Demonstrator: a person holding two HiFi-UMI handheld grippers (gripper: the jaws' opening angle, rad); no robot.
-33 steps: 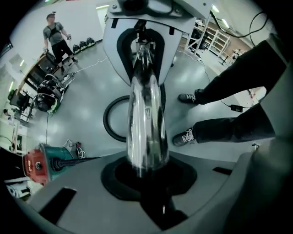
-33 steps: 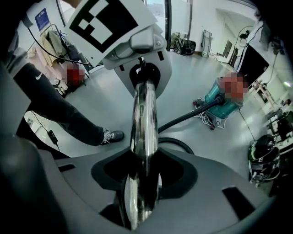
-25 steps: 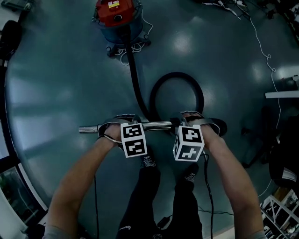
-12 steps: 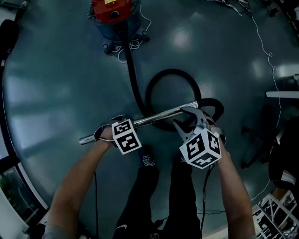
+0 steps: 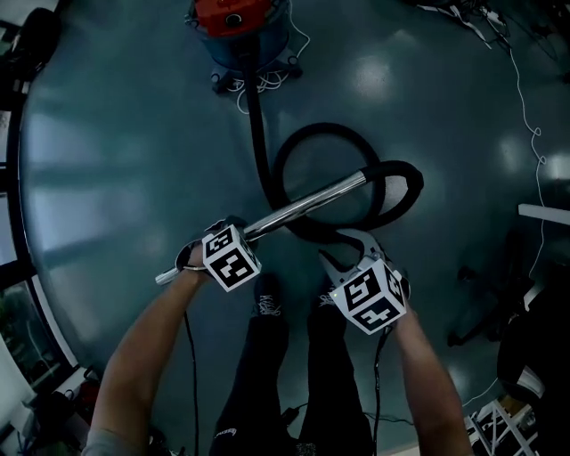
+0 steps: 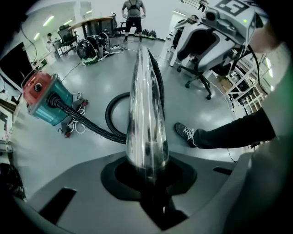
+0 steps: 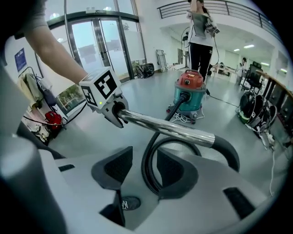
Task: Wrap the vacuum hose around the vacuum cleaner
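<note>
Vacuum hose: its wand now slants; left hand-held gripper clamps it; right hand-held gripper, apparently released since, gapes empty.

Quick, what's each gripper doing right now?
Left gripper: closed on the metal tube.
Right gripper: open; black hose loop between its jaws, ungripped.

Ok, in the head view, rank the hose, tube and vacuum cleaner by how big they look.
1. hose, largest
2. tube
3. vacuum cleaner, smallest, though it is farthest and cut off by the top edge
</note>
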